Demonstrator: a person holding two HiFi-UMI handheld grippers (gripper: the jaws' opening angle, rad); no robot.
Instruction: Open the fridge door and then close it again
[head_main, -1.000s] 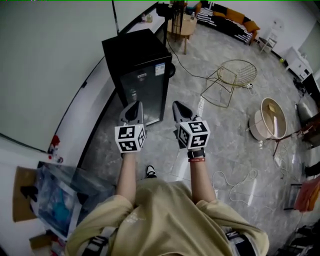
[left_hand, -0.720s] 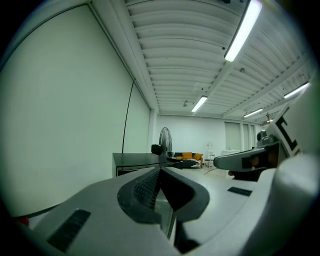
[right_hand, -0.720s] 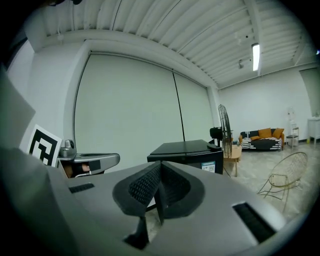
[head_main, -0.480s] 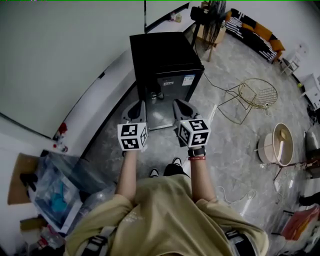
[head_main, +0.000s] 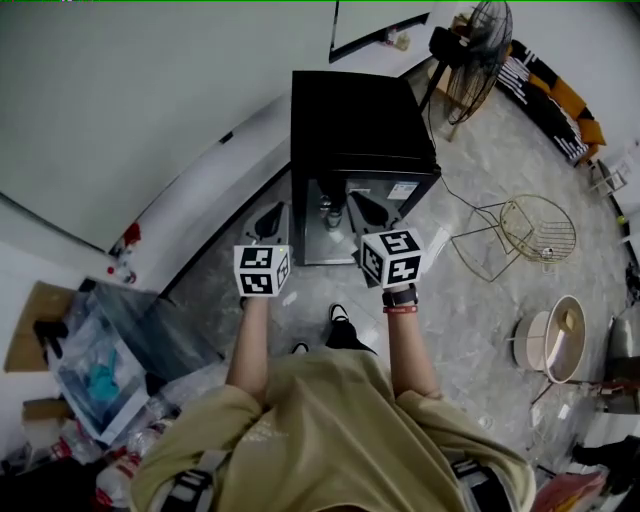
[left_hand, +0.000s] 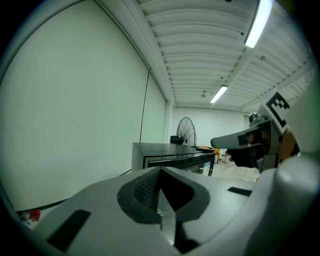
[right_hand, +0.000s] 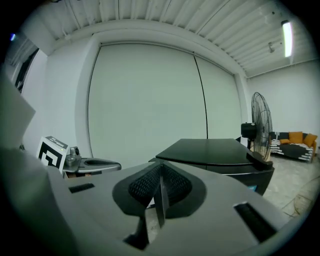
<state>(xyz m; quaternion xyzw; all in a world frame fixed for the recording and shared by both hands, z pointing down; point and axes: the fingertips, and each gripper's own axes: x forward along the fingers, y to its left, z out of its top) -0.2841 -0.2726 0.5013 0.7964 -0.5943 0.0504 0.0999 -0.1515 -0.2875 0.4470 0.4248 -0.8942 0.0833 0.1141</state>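
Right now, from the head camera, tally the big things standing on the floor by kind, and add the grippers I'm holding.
Fridge: 1
Standing fan: 1
Gold wire chair: 1
Round tub: 1
Grippers: 2, the left gripper and the right gripper, both shut and empty
Total: 6

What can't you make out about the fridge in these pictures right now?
Door handle: head view, too small on the dark fridge to find.
Shelf contents: head view, right gripper covers part; rest too small.
Lower door: both gripper views, hidden behind each gripper's body.
Sticker print: too small.
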